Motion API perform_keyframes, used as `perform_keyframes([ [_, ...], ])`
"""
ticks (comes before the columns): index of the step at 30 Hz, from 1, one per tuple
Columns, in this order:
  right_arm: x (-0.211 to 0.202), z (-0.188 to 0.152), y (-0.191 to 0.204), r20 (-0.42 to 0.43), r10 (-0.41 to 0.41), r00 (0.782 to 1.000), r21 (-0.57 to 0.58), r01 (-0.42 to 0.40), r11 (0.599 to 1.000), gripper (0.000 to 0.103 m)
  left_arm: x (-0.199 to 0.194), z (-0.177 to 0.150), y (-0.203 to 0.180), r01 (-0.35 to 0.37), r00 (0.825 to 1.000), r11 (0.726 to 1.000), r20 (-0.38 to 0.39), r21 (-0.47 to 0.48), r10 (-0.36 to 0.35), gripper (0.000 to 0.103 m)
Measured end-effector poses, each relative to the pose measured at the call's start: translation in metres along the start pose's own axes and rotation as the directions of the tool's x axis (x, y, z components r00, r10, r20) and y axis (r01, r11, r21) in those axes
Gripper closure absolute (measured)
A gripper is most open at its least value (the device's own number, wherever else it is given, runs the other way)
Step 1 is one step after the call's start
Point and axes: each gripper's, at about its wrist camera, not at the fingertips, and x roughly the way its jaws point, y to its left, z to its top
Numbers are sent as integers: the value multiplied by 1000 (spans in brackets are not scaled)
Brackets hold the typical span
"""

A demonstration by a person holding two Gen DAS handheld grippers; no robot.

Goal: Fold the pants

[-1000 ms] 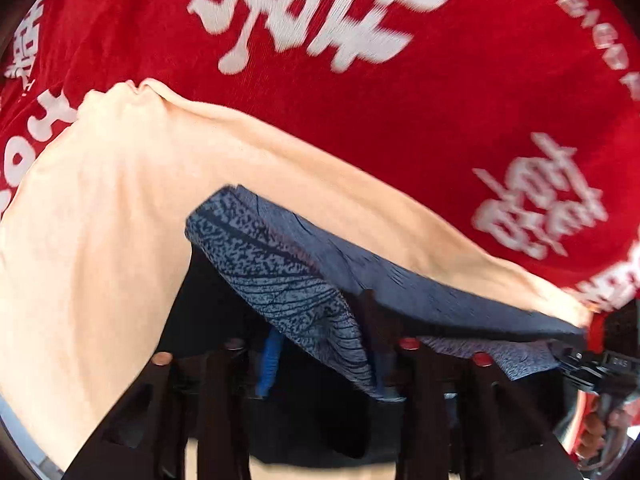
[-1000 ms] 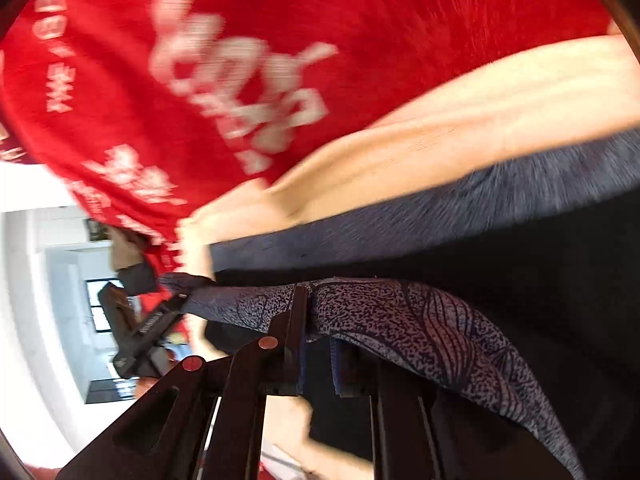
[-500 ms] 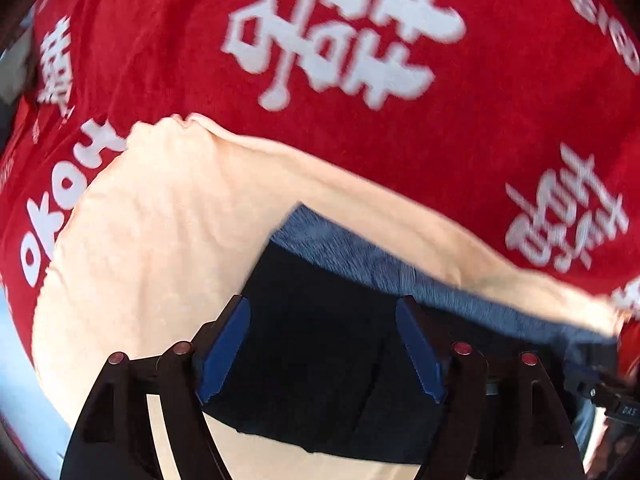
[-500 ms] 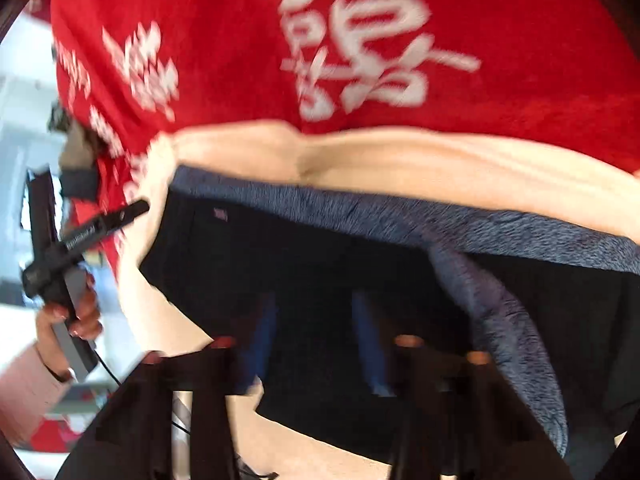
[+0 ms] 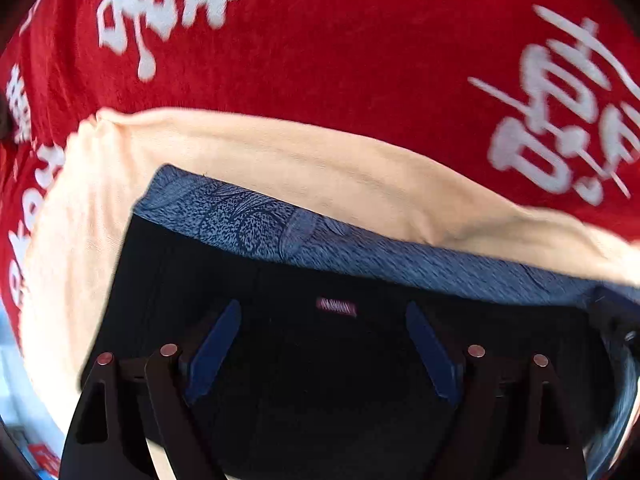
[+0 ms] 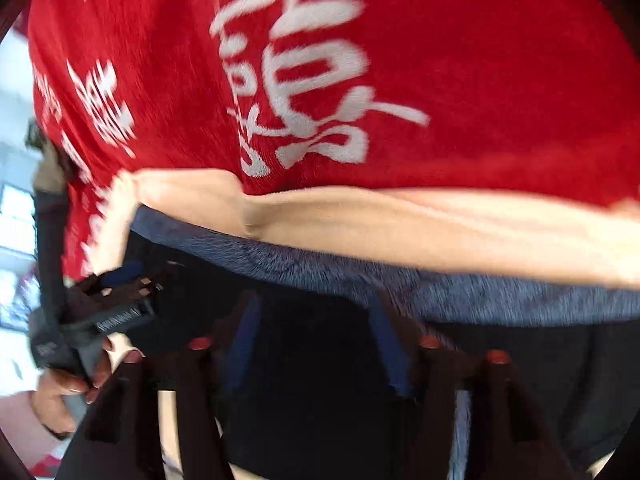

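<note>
The pants (image 5: 328,364) are dark navy with a blue leaf-patterned band (image 5: 256,224) along the far edge and a small label (image 5: 336,307). They lie folded flat on a peach cloth (image 5: 280,152). My left gripper (image 5: 322,320) hovers over them, open and empty, its blue pads (image 5: 216,344) wide apart. In the right wrist view the pants (image 6: 320,392) lie under my right gripper (image 6: 316,316), also open and empty. The left gripper (image 6: 120,304) shows at the pants' left edge there, held by a hand.
A red cloth with white characters (image 5: 360,60) covers the table beyond the peach cloth, also in the right wrist view (image 6: 440,60). The peach cloth (image 6: 400,220) runs along the pants' far edge. A bright room shows at far left (image 6: 16,220).
Both grippers let go of the patterned pants fabric they held up and opened. The fabric dropped flat onto the pants, and both grippers have drawn back above it.
</note>
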Motion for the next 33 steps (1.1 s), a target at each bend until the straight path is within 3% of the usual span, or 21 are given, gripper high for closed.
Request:
perform_keyframes([
  [4, -17, -24, -13, -38, 21, 999, 36, -20, 999, 36, -22, -13, -19, -53, 998, 993, -29, 103, 57, 17],
  [13, -52, -106, -40, -35, 9, 999, 207, -2, 978, 36, -50, -55, -80, 14, 997, 969, -72, 247, 4, 17],
  [25, -93, -235, -62, 43, -74, 996, 468, 45, 883, 36, -72, -114, -131, 131, 989, 895, -121, 427, -87, 17],
  [33, -120, -320, -81, 53, -164, 985, 615, 97, 783, 36, -97, -162, -180, 241, 968, 837, -182, 492, -171, 17],
])
